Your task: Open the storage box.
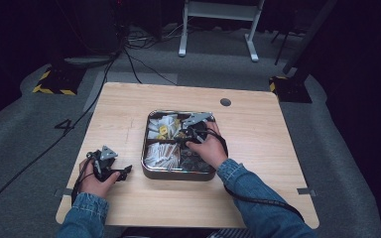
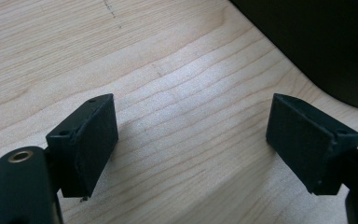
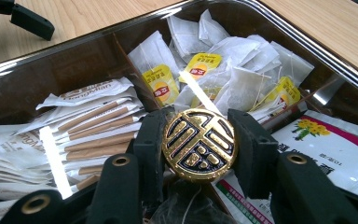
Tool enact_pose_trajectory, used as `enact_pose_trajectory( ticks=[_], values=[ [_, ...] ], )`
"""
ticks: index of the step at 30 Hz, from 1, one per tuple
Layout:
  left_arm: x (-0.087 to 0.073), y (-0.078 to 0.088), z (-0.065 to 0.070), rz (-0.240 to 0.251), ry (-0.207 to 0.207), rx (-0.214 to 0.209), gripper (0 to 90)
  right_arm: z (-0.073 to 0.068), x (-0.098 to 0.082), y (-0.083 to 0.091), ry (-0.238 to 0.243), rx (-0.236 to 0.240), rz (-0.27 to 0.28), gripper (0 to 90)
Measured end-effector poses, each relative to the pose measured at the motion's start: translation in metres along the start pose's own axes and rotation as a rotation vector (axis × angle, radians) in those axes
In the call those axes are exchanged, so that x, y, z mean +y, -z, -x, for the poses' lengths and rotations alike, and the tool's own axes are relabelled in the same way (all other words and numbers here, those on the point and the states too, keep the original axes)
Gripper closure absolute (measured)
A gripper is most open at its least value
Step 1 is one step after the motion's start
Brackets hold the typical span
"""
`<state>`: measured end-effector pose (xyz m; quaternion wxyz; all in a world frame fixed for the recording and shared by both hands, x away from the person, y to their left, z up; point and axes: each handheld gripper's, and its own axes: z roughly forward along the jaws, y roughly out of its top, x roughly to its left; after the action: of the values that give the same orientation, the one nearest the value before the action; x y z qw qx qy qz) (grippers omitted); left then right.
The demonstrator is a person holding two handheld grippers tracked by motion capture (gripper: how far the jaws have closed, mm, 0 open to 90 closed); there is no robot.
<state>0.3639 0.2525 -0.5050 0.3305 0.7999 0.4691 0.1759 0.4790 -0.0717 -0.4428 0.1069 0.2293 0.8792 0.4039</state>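
Right tongs [image 3: 199, 144] are clamping a gold and black medallion [image 3: 199, 143] over the metal tin [image 1: 149, 171]; left tongs [image 2: 191, 140] are sitting open and empty on the counter [image 2: 177, 93] near left.

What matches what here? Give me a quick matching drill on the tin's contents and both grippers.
Things:
1. gold disc
2. tea bags
3. sticks
4. left gripper

States or places:
A. open over bare table
B. yellow tags, in the tin's far compartment
C. clamped in the right gripper
D. white-and-brown, packed side by side

Pairs: 1-C, 2-B, 3-D, 4-A
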Motion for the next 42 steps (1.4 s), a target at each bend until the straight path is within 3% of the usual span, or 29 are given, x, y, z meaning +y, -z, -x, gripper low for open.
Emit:
enact_pose_trajectory(
  ticks=[8, 11, 23, 26, 30, 42],
  values=[
    [0.000, 0.000, 0.000, -0.001, 0.000, -0.002, 16.9, 0.001, 0.006, 0.002, -0.008, 0.004, -0.024, 59.6],
    [0.000, 0.000, 0.000, -0.001, 0.000, -0.003, 16.9, 0.003, 0.010, 0.007, -0.016, 0.012, -0.001, 59.6],
    [0.000, 0.000, 0.000, -0.001, 0.000, -0.002, 16.9, 0.016, 0.027, 0.047, 0.002, 0.014, 0.060, 59.6],
    [0.000, 0.000, 0.000, 0.000, 0.000, -0.003, 16.8, 0.023, 0.025, 0.059, -0.020, 0.025, 0.066, 59.5],
    [0.001, -0.001, -0.001, -0.005, -0.003, -0.004, 16.3, 0.031, 0.020, 0.072, -0.028, 0.005, 0.059, 59.5],
    [0.001, -0.001, -0.001, -0.002, -0.005, -0.001, 16.3, 0.062, -0.003, 0.117, 0.001, -0.025, 0.042, 59.5]
  ],
)
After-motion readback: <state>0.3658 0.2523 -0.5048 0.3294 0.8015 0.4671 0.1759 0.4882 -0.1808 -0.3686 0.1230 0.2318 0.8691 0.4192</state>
